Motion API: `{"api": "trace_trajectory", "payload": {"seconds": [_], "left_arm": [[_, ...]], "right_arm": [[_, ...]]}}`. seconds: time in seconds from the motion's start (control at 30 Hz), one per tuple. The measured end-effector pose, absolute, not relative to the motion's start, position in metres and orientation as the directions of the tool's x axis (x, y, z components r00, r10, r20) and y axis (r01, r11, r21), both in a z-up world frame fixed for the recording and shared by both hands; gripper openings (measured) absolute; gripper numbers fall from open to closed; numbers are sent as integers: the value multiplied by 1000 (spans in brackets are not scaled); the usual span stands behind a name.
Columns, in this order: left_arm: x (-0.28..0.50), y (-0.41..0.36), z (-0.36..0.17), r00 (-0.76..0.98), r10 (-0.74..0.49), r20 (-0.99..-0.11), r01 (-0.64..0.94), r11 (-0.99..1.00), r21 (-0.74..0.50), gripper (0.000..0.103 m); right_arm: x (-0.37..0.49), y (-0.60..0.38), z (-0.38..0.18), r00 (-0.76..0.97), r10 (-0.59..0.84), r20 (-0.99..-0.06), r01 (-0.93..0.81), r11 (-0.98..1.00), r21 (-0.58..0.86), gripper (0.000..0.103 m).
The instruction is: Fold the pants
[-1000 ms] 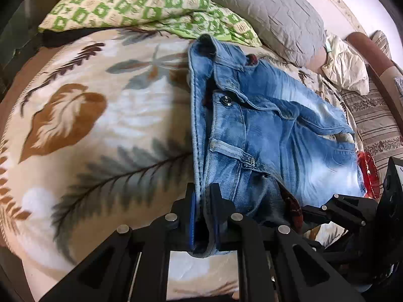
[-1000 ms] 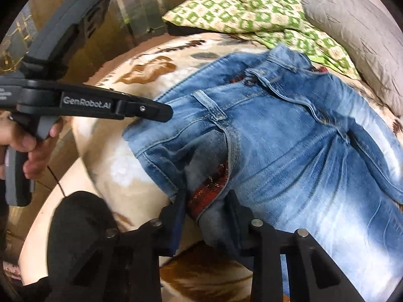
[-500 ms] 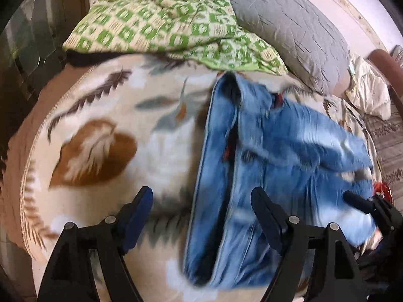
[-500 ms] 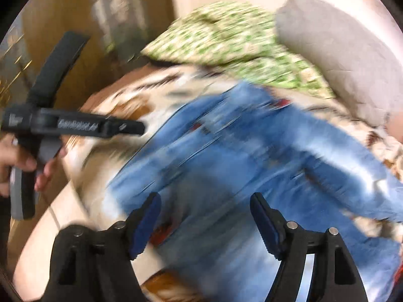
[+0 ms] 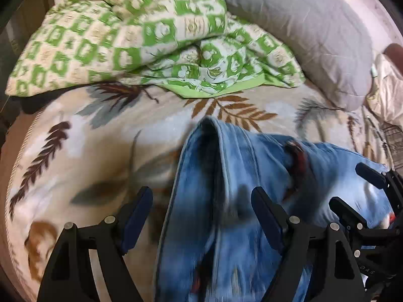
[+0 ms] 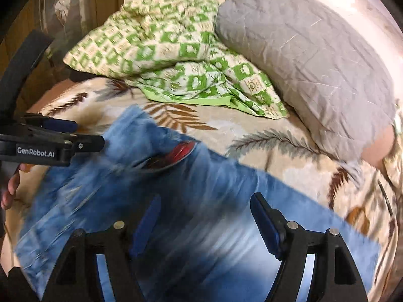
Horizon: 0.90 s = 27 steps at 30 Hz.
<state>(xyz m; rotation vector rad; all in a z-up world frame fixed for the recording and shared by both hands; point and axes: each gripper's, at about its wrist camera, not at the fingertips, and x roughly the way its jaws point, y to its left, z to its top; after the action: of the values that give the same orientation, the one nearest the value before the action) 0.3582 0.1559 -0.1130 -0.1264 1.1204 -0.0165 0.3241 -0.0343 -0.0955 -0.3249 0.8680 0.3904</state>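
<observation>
Blue jeans lie on the leaf-patterned bed blanket, blurred by motion, with a red lining showing at a gap. My left gripper hovers open over the jeans' left edge, and the denim passes under its jaws without being pinched. My right gripper is also open above the jeans, with nothing gripped. In the left wrist view the right gripper sits at the right, over the denim. The left gripper shows at the left edge of the right wrist view, held by a hand.
A green checked quilt is bunched at the far end of the bed, beside a large grey pillow. A cream cloth lies at the far right. Bare blanket stretches between the jeans and the quilt. A wooden wall stands beyond the bed's left side.
Both grippers were shut on the jeans' near edge; they have let go, opened wide and swept forward over the jeans toward the quilt and pillow.
</observation>
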Motion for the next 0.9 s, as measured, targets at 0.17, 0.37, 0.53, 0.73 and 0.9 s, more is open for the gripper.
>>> {"api": "trace_trajectory", "payload": {"seconds": [0.17,0.37,0.53,0.73,0.9], "left_arm": [[383,149,-143,395,-156,-905,-23,984,-179,81],[381,143,-145,390,-217,-895,88,976,-198,23],[370,147,-123,452,-210,-867,86,978,-192,21],[371,169,-124,456,-168,-874,33,985,-172,21],[370,180,-142,450,-113,-886,-56,986,-155,85]], "right_arm": [[369,-21,-136,517,176,-838,-491,862,-122,77],[379,-23,-153,426,266,-865,-523,852,5,43],[370,-3,-132,470,264,-842,-560,827,-53,5],[376,23,-119,484,329,-811,-563,827,0,5],[381,23,-136,474,242,-847,-513,857,-42,11]]}}
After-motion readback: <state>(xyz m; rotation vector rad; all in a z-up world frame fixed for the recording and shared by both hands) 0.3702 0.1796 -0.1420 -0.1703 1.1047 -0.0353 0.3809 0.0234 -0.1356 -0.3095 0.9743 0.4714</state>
